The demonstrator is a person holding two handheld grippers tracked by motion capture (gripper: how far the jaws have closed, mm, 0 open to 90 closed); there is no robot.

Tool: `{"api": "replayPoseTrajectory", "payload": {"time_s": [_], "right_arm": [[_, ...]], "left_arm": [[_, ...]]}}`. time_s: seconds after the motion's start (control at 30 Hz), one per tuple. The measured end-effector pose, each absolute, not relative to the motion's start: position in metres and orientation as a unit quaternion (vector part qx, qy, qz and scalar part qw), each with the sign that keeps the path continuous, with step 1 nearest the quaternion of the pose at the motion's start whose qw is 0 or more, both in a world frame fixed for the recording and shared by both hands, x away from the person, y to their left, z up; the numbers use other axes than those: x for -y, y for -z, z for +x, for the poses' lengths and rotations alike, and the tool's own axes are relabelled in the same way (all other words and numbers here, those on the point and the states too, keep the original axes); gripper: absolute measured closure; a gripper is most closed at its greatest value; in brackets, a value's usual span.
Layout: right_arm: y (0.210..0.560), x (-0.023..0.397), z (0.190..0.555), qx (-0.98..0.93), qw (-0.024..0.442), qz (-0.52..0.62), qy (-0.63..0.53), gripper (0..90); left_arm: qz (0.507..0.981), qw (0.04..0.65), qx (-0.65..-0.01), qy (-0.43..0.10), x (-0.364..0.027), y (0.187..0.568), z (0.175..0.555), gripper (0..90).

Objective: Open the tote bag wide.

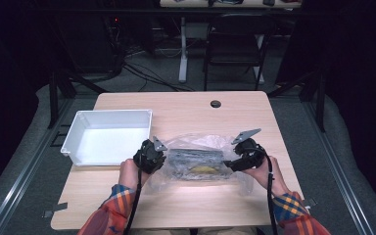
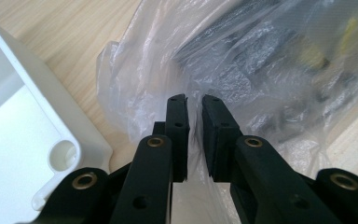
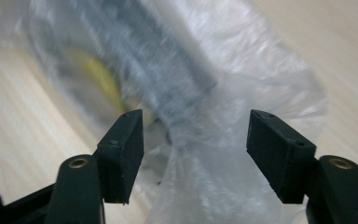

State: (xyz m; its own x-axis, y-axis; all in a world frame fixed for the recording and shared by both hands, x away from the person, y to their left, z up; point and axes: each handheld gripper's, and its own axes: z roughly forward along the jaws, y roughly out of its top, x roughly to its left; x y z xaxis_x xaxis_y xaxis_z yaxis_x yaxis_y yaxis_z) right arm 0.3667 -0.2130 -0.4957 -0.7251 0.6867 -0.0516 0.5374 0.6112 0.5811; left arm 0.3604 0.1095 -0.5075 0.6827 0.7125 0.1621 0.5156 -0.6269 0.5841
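Bag (image 1: pixel 203 159) is lying mid-table, right of the bin (image 1: pixel 106 136): thin, slippery film over a dark stiff load. Left gripper (image 2: pixel 194 99) is pinching film; right gripper (image 3: pixel 196 123) is gaping around it. Better grabbing bunched edges.

Glossy crinkled clear plastic bag (image 1: pixel 200 164); matt wooden table (image 1: pixel 186 105)
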Motion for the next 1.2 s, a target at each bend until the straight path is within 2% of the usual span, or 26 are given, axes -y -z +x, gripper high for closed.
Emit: {"api": "replayPoseTrajectory", "payload": {"time_s": [0.03,0.07,0.1,0.2,0.27,0.37,0.6,0.97,1.2], "right_arm": [[0.498,0.211,0.367,-0.889,0.141,0.345,-0.268,47.9],[0.5,0.21,0.368,-0.891,0.138,0.346,-0.259,50.7],[0.502,0.21,0.369,-0.891,0.142,0.348,-0.254,60.2],[0.506,0.212,0.374,-0.887,0.146,0.362,-0.248,76.3],[0.509,0.214,0.378,-0.88,0.152,0.373,-0.254,83.4],[0.51,0.216,0.382,-0.872,0.154,0.384,-0.263,89.0],[0.518,0.212,0.394,-0.86,0.173,0.403,-0.26,90.0],[0.536,0.209,0.405,-0.857,0.162,0.424,-0.246,90.0],[0.54,0.207,0.406,-0.859,0.167,0.423,-0.236,90.0]], "left_arm": [[0.881,0.257,-0.349,-0.191,-0.11,0.507,0.362,81.3],[0.88,0.258,-0.351,-0.191,-0.11,0.508,0.362,80.7],[0.88,0.26,-0.351,-0.188,-0.111,0.508,0.364,80.3],[0.879,0.261,-0.355,-0.183,-0.113,0.511,0.368,78.6],[0.876,0.265,-0.359,-0.182,-0.113,0.511,0.37,77.8],[0.874,0.27,-0.362,-0.18,-0.114,0.511,0.373,77.9],[0.869,0.265,-0.374,-0.189,-0.11,0.517,0.386,80.7],[0.867,0.244,-0.401,-0.169,-0.112,0.533,0.401,81.1],[0.866,0.231,-0.403,-0.185,-0.109,0.536,0.402,81.7]]}}
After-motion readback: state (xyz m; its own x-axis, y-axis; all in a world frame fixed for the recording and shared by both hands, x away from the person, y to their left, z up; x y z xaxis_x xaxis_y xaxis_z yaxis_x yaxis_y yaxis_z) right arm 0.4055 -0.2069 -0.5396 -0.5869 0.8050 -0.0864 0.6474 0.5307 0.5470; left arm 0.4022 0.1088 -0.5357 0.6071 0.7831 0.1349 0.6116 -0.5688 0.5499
